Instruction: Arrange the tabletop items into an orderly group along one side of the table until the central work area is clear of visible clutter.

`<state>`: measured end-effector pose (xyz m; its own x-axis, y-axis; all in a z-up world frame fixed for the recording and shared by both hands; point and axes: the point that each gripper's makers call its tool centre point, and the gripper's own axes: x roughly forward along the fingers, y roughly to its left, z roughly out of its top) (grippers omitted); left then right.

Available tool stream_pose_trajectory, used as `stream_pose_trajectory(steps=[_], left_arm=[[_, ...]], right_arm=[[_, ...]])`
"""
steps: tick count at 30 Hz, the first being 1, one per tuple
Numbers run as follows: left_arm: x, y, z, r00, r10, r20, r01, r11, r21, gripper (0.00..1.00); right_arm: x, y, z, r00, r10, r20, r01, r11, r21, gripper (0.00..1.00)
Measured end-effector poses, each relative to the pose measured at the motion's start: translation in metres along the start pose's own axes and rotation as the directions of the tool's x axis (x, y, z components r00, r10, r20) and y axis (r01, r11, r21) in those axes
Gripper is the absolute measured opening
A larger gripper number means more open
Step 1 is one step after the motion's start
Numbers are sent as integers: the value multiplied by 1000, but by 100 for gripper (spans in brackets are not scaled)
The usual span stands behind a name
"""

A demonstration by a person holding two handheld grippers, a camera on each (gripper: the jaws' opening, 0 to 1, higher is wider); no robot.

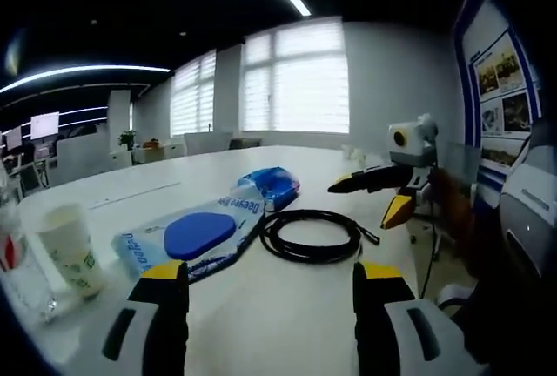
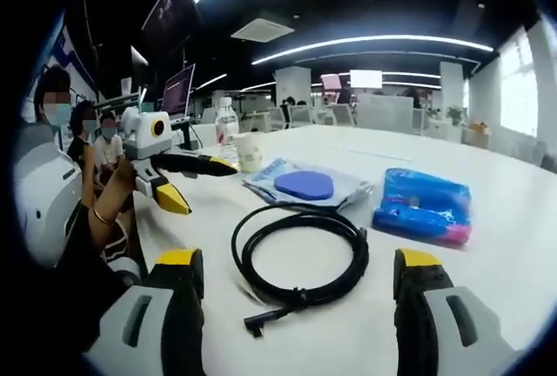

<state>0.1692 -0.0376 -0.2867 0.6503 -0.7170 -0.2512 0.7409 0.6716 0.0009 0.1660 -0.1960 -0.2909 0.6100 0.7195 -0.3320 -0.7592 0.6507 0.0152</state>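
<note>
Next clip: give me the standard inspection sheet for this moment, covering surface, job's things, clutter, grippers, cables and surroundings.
Surface: large white table, office setting.
Job's things: coiled black cable nearest the grippers; clear flat packet with a blue oval pad inside; blue plastic-wrapped pack; white paper cup; clear plastic bottle beyond the cup. All lie apart across the table, not yet grouped.
Clutter: nothing seen beyond those things.
Grippers: left gripper open, holding nothing, above the table; right gripper open, holding nothing, its jaws to either side of the cable coil.
Cables: one, coiled, plug end loose.
Surroundings: bright windows with blinds, wall poster, monitors, seated people.
</note>
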Motion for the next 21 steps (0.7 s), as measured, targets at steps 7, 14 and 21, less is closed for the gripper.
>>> stream_pose_trajectory(steps=[7,14,21], left_arm=[[-9,7,-2,1000,26,0,-26,1000,-15,76],[-21,18,0,998,64,10,-64,998,-25,76],[-28,22,0,996,84,9,-84,996,-25,76]], right_arm=[[-2,0,-1,1000,-12,-8,12,1000,-3,87],[-5,-2,-1,1000,-23,-11,23,1000,-5,87],[-6,-2,0,1000,-28,-11,28,1000,-7,87]])
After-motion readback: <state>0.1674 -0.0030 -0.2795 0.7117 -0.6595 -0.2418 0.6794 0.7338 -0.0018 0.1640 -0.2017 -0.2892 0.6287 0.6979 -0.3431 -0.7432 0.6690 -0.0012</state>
